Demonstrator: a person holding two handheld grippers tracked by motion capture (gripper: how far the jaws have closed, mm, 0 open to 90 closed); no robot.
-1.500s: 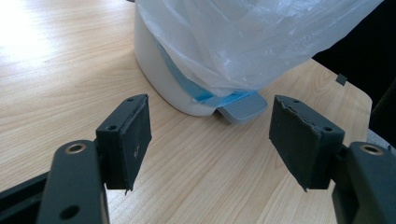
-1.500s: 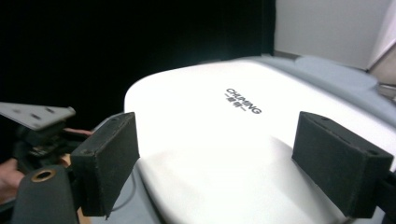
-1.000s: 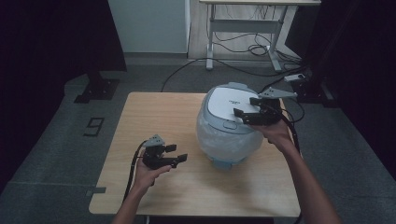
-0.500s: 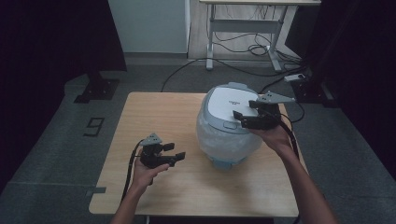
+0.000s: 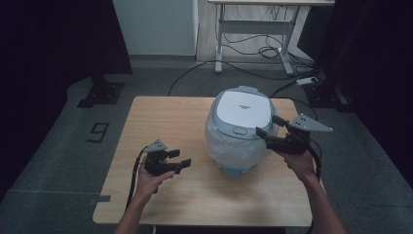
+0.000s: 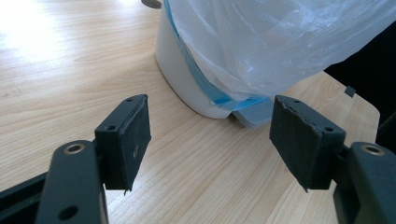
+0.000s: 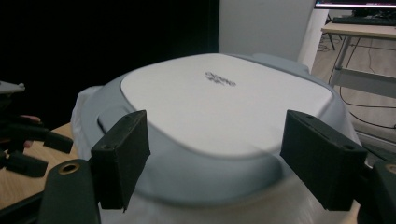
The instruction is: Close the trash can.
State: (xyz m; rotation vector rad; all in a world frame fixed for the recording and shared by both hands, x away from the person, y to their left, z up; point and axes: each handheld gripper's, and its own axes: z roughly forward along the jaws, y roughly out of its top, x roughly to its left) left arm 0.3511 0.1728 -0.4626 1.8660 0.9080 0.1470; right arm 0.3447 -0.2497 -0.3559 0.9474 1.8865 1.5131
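Now the right gripper (image 5: pixel 271 127) has dropped from above the cooker (image 5: pixel 240 127) to its right flank, jaws narrowing slightly yet grasping nothing. Mid-counter (image 5: pixel 160 117), the cooker sits bagged; the left gripper (image 5: pixel 178 159) waits released nearby, likely readying a two-sided hold.

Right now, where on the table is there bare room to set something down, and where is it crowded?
The widest free patch is the table's far left part, between its left edge and the rice cooker, beyond the left tool. The near strip between the two forearms is also bare. It is crowded on the right, where the right tool stands open beside the cooker's lid.
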